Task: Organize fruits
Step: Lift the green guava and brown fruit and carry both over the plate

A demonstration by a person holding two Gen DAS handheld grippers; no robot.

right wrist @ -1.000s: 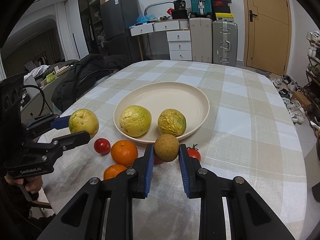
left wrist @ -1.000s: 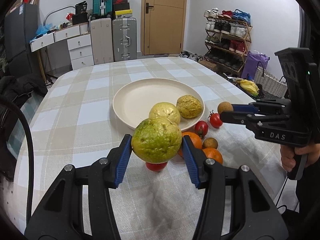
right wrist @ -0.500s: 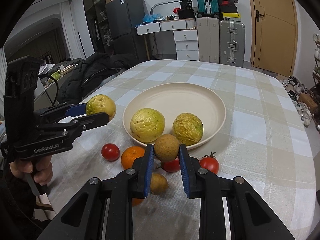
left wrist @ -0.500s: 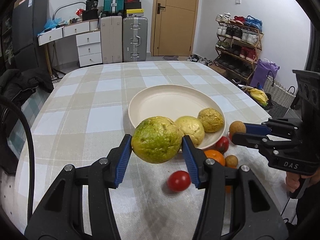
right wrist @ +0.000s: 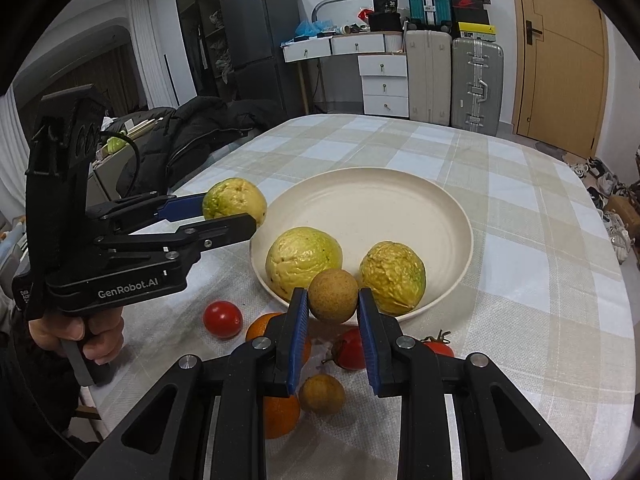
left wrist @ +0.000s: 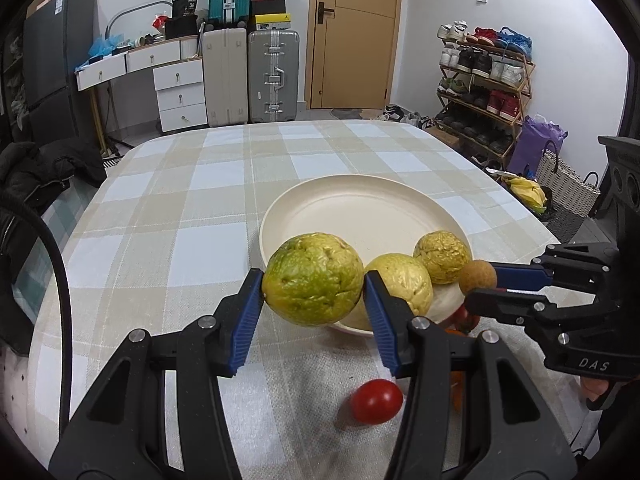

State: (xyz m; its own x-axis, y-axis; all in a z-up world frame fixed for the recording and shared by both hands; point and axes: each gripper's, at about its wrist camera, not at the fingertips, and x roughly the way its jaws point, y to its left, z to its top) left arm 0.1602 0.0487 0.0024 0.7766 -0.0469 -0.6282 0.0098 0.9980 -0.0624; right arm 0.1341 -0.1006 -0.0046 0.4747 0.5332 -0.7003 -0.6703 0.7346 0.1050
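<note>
left wrist view: the left gripper [left wrist: 314, 298] clamps a green guava [left wrist: 314, 279] in the air, just before the cream plate [left wrist: 352, 216]. right wrist view: the right gripper [right wrist: 333, 317] pinches a small brown fruit [right wrist: 333, 295] above the plate's near rim — two yellow guavas [right wrist: 304, 261] lie on it.

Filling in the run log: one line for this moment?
left gripper: shut on green guava | right gripper: shut on longan | plate: two guavas

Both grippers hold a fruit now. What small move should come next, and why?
Probably carry the green guava in the left gripper forward over the plate. It hangs before the near rim, and the plate's far half is bare beyond two yellow guavas.
</note>
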